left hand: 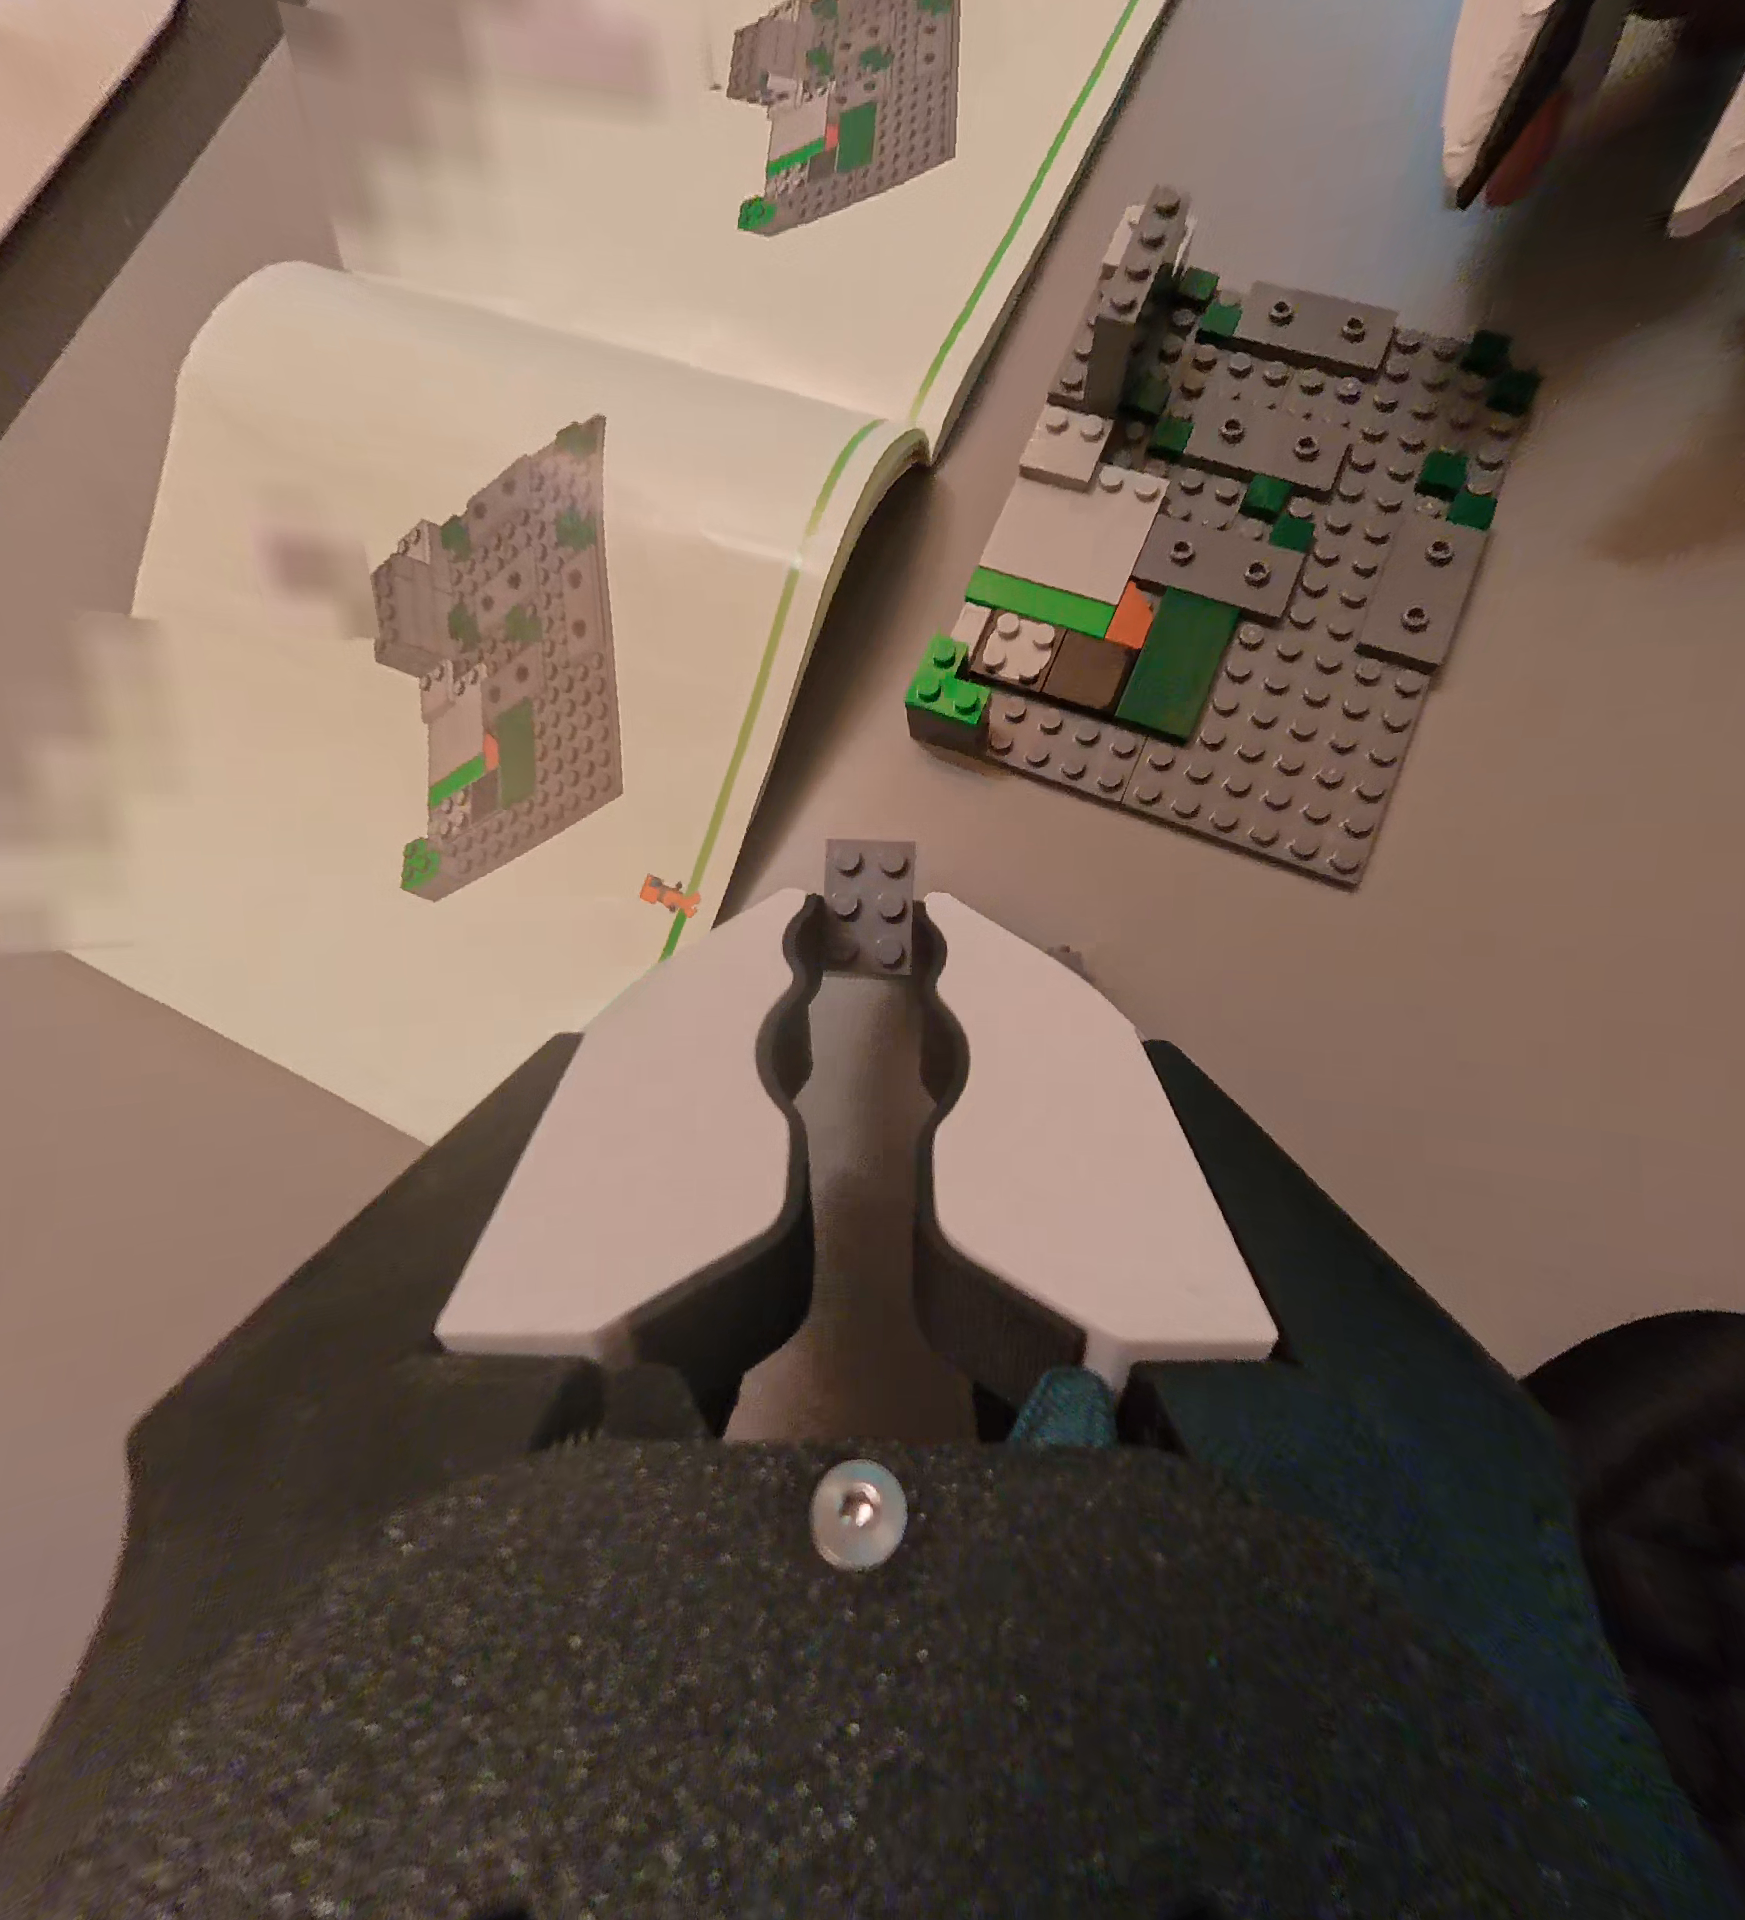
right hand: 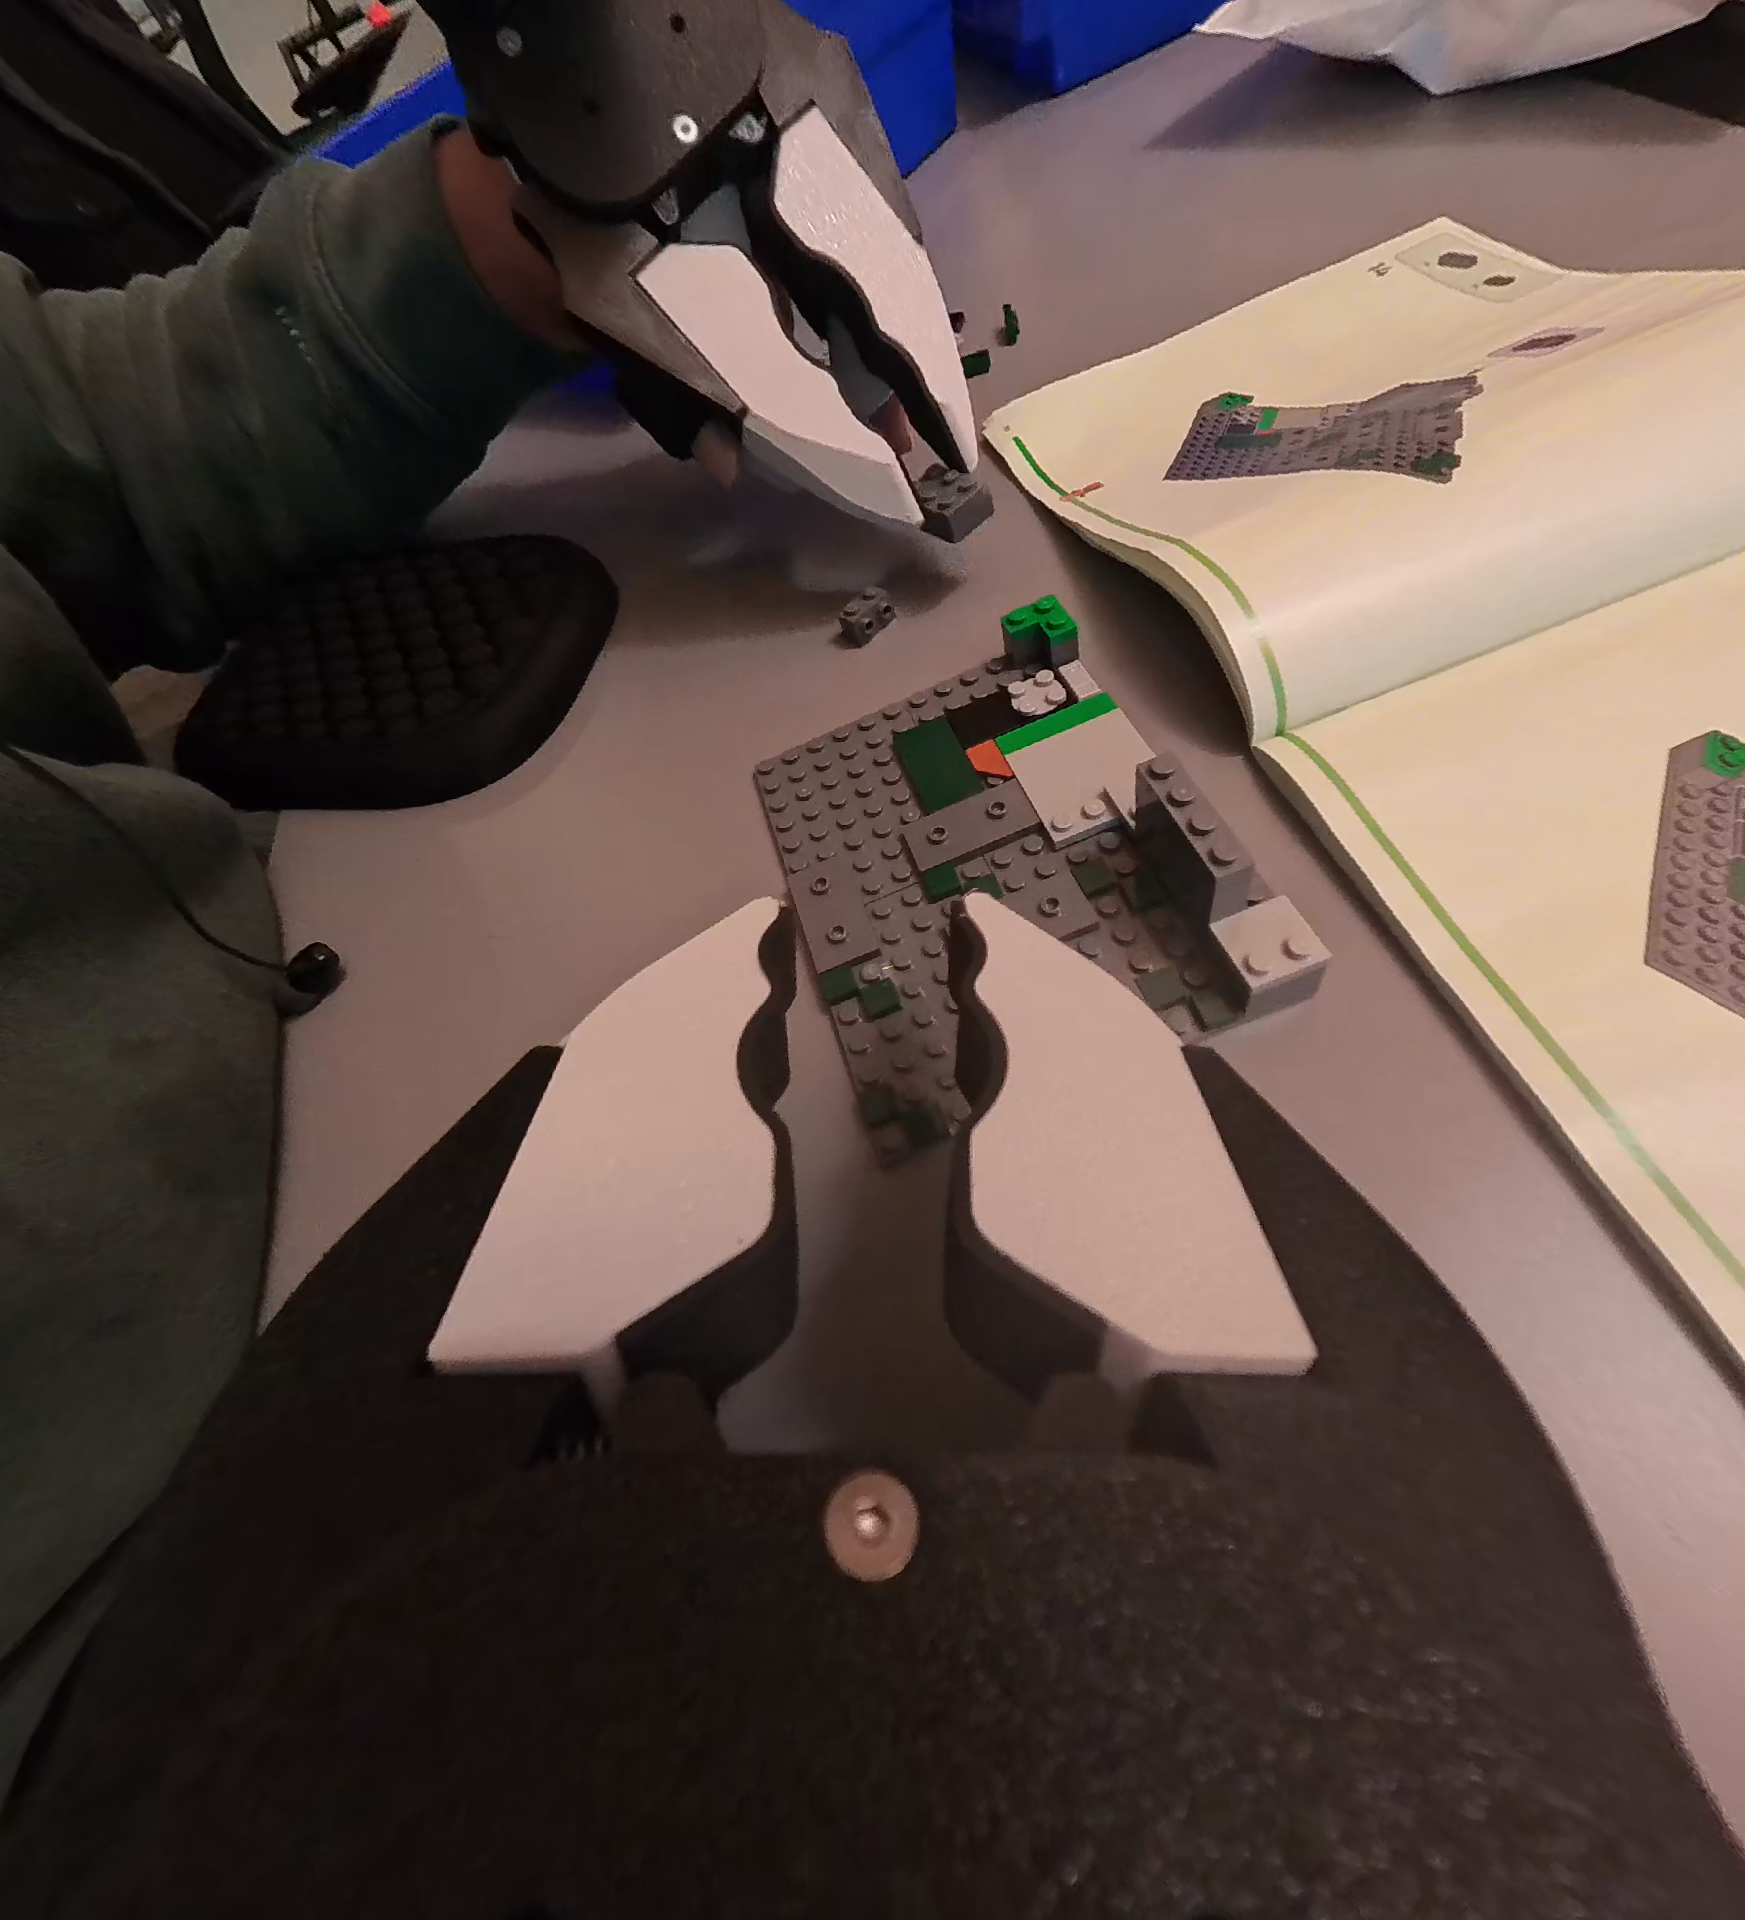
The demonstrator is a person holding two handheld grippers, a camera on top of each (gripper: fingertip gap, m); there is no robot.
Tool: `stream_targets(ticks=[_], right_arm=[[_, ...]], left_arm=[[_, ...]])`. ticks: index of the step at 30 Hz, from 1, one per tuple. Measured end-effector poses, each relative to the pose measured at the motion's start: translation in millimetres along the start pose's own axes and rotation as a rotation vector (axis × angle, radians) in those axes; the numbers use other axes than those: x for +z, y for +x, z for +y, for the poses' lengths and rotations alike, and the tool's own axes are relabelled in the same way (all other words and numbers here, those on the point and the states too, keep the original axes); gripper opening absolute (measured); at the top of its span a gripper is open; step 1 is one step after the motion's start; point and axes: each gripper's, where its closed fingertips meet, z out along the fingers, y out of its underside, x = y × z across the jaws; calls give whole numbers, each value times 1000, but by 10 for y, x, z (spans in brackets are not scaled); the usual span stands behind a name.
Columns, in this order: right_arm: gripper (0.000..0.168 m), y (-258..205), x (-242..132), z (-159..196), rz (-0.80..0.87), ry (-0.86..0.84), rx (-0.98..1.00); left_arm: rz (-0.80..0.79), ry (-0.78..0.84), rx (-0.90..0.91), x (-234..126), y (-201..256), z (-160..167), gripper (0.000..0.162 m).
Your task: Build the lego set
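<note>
My left gripper (left hand: 870,912) is shut on a dark grey 2x3 brick (left hand: 870,902), held just above the grey table, short of the build. The same gripper (right hand: 935,499) and brick (right hand: 954,501) show in the right wrist view. The build is a grey studded baseplate (left hand: 1294,748) with grey, green, black and orange pieces and a grey stack at its far left corner. My right gripper (right hand: 873,920) is open and empty, hovering over the near end of the baseplate (right hand: 837,821). It shows blurred at the top right of the left wrist view (left hand: 1616,135).
An open instruction booklet (left hand: 494,582) lies left of the build; it also shows in the right wrist view (right hand: 1470,582). A small grey loose piece (right hand: 868,615) lies near the build. A black studded pad (right hand: 400,665), a person's sleeve (right hand: 224,374) and blue bins (right hand: 909,62) are beyond. Tip to tip, the grippers are about 15 centimeters apart.
</note>
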Motion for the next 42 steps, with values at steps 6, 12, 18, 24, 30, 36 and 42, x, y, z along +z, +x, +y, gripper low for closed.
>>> stream_targets(ticks=[6,12,18,24,30,36,42], right_arm=[[27,43,-59,-32,39,16,-20],[24,254,-138,-91,156,32,-55],[28,501,-133,-52,277,-61,-151],[32,678,41,-117,271,-189,-303],[25,700,271,-149,117,-290,-372],[7,674,314,-135,-15,-363,-453],[7,564,294,-97,-148,-397,-548]], left_arm=[[-2,26,30,-32,56,-134,15],[-11,24,41,-26,80,-158,15],[-24,20,20,-41,32,-75,15],[-55,43,-17,-114,-69,-22,15],[-66,46,-43,-168,-89,78,15],[-61,47,-59,-165,-77,155,16],[-54,56,-55,-163,-65,141,16]])
